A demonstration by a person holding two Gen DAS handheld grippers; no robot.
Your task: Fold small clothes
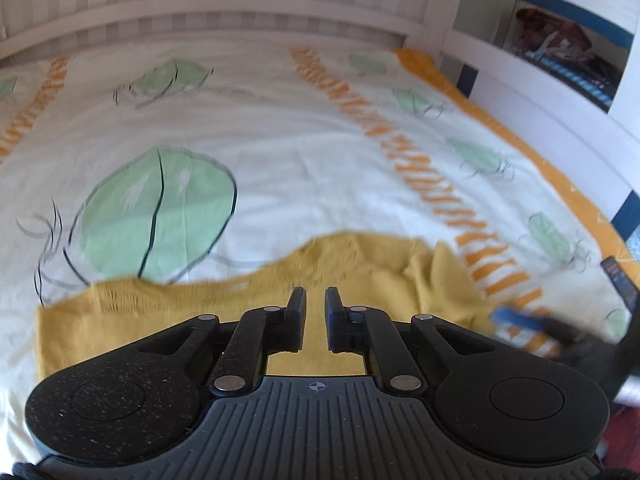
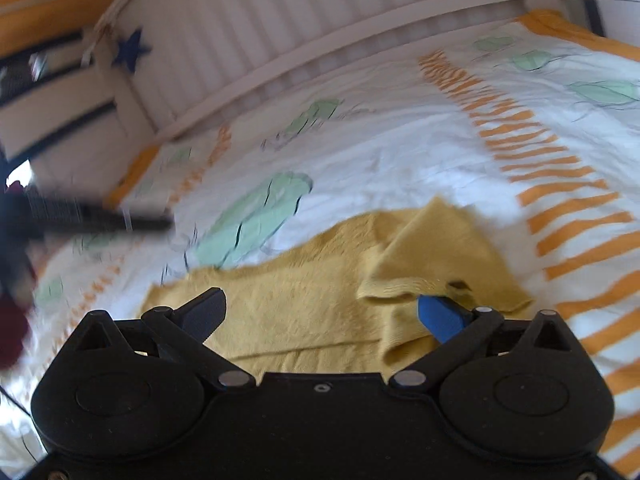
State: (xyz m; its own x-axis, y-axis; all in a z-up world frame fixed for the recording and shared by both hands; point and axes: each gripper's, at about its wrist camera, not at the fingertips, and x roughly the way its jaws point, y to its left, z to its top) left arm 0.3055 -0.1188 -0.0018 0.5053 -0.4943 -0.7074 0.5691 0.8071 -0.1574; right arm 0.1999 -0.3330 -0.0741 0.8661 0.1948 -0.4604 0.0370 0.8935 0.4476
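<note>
Your right gripper (image 2: 320,312) hangs with jaws spread wide above a yellow knitted garment (image 2: 320,304) lying on the white bedspread (image 2: 400,152) with green and orange print. One sleeve (image 2: 436,256) lies folded over its body. A white slatted headboard (image 2: 288,12) stands behind.

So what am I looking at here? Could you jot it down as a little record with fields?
place: white bedspread with green leaf shapes and orange stripes, white slatted bed rail behind
garment: mustard-yellow knitted top, lying flat, one part folded over on the right
left gripper: jaws nearly together, nothing between them, above the garment
right gripper: jaws wide apart, nothing gripped
folding: hardly begun
</note>
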